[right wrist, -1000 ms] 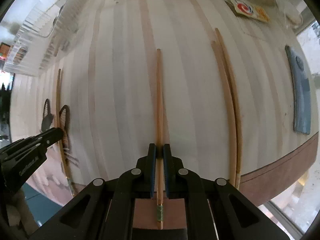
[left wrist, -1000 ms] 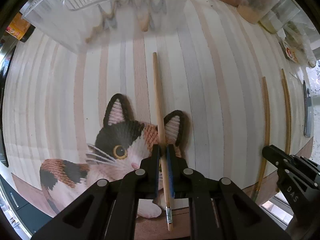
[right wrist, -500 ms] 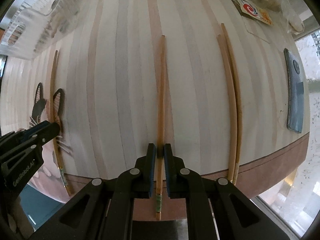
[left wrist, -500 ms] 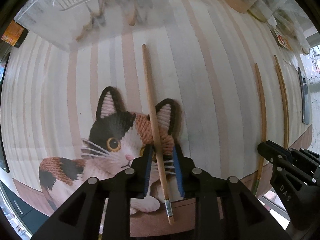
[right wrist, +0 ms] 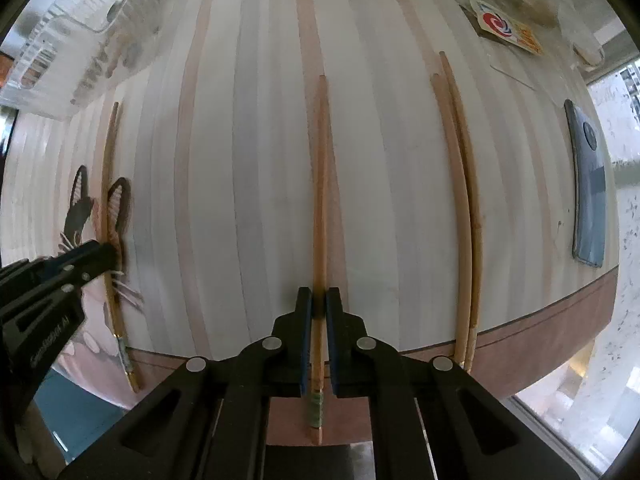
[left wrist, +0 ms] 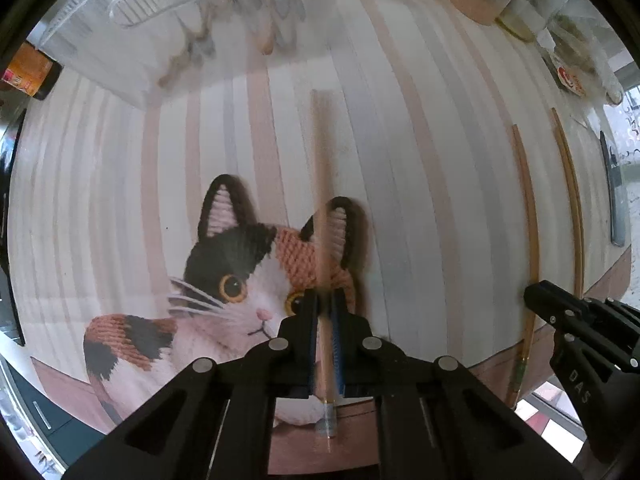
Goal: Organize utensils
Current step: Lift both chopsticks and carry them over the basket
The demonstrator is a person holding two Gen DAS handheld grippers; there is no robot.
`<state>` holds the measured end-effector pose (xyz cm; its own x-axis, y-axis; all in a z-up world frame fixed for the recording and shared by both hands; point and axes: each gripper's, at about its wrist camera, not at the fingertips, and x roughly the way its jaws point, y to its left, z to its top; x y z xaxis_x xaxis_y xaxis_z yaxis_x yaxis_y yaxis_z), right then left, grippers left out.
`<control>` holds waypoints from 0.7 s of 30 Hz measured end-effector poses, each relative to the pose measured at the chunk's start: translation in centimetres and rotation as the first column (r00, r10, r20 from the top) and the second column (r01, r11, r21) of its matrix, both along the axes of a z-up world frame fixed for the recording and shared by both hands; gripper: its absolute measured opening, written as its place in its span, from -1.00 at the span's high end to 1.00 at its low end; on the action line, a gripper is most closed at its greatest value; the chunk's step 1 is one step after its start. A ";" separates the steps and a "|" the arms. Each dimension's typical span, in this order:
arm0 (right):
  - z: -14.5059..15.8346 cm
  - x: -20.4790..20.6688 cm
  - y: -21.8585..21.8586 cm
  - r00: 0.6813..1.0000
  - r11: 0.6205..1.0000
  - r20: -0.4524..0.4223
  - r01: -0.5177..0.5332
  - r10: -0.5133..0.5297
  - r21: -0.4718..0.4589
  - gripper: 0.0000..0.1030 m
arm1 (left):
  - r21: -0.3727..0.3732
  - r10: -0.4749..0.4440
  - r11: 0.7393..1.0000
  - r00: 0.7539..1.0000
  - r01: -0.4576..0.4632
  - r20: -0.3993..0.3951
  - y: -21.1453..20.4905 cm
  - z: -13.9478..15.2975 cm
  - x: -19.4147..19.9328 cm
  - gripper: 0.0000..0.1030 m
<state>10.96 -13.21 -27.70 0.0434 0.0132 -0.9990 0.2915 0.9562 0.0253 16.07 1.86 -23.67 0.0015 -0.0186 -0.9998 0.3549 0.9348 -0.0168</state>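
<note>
My left gripper [left wrist: 325, 300] is shut on a wooden chopstick [left wrist: 322, 208] that points away over the cat picture on the striped mat [left wrist: 420, 184]; the stick is blurred. My right gripper [right wrist: 318, 296] is shut on a pair of wooden chopsticks [right wrist: 320, 200] lying lengthwise on the mat [right wrist: 248, 200]. Another pair of chopsticks [right wrist: 460, 200] lies to the right of it. The right gripper [left wrist: 580, 320] shows at the right in the left wrist view, and the left gripper [right wrist: 52, 276] at the left in the right wrist view.
A clear plastic utensil organizer [left wrist: 168, 12] with spoons in it stands at the far left of the mat. A dark phone [right wrist: 588, 184] lies at the right edge. Jars and packets [left wrist: 520, 4] crowd the far right. The table's front edge [right wrist: 540, 340] is near.
The left gripper opened half a second ago and has shut again on its chopstick, which now points straight ahead and is blurred. The right gripper still holds its pair.
</note>
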 end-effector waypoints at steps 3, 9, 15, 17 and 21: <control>0.5 -0.6 -0.6 1.000 1.000 0.013 0.022 -0.022 0.017 0.86 | -0.003 -0.018 1.000 0.999 0.018 0.045 -0.6 1.6 -0.1 0.92; 3.2 -0.9 -1.1 0.996 1.000 0.081 0.020 -0.021 0.017 0.86 | -0.037 -0.036 0.998 0.987 0.043 0.155 -2.3 5.9 0.0 0.92; 7.6 -0.8 -1.8 0.984 0.999 0.177 0.027 -0.031 0.025 0.86 | -0.106 -0.016 0.993 0.971 0.043 0.237 -2.3 10.2 0.9 0.92; 9.6 -0.6 -2.1 0.976 0.999 0.215 0.031 -0.037 0.030 0.86 | -0.127 -0.006 0.991 0.966 0.040 0.260 -1.8 11.3 1.4 0.92; 13.2 1.4 -2.3 0.959 0.999 0.282 0.026 -0.034 0.033 0.86 | -0.160 0.028 0.987 0.950 0.023 0.311 -1.0 14.0 3.1 0.92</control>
